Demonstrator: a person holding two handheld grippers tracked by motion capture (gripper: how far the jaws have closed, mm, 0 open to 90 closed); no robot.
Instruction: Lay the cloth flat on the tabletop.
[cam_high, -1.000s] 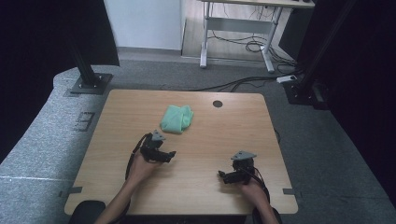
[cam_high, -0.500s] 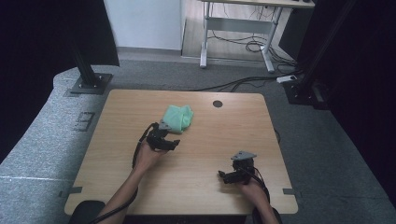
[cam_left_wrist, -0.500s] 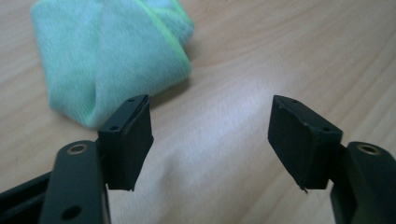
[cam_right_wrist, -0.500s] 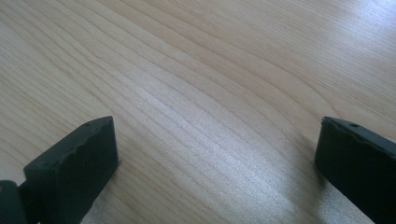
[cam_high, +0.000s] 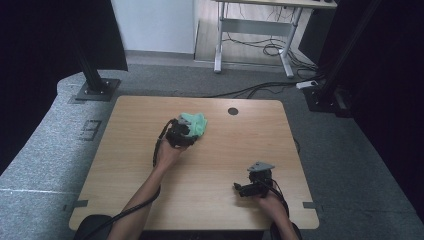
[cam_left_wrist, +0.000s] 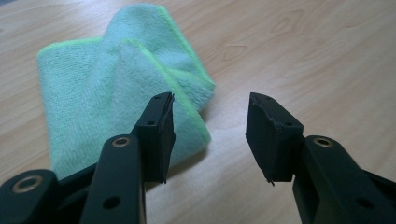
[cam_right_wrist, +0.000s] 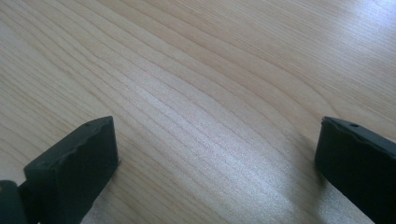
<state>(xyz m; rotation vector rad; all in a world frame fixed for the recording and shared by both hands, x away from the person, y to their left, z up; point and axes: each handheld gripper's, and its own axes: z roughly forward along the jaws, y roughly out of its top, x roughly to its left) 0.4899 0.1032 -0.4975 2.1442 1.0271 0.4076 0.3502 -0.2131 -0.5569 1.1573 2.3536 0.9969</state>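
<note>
The left gripper (cam_high: 187, 134) has reached the green microfibre cloth (cam_left_wrist: 116, 79), jaws closing yet still released beside its corner; right gripper (cam_high: 245, 189) rests unmoved, jaws released over bare worktop (cam_right_wrist: 210, 93)

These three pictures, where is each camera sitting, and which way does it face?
High view: fixed above the person's side, looking forward and down on the table; both forearms and both tongs show.
Left gripper view: rides the left tongs, looking along its black jaws at the green cloth; the jaws have just been closing, with only bare table between them.
Right gripper view: rides the right tongs, facing bare wood between wide jaws.
Shared: the high and left gripper views both show the cloth.
</note>
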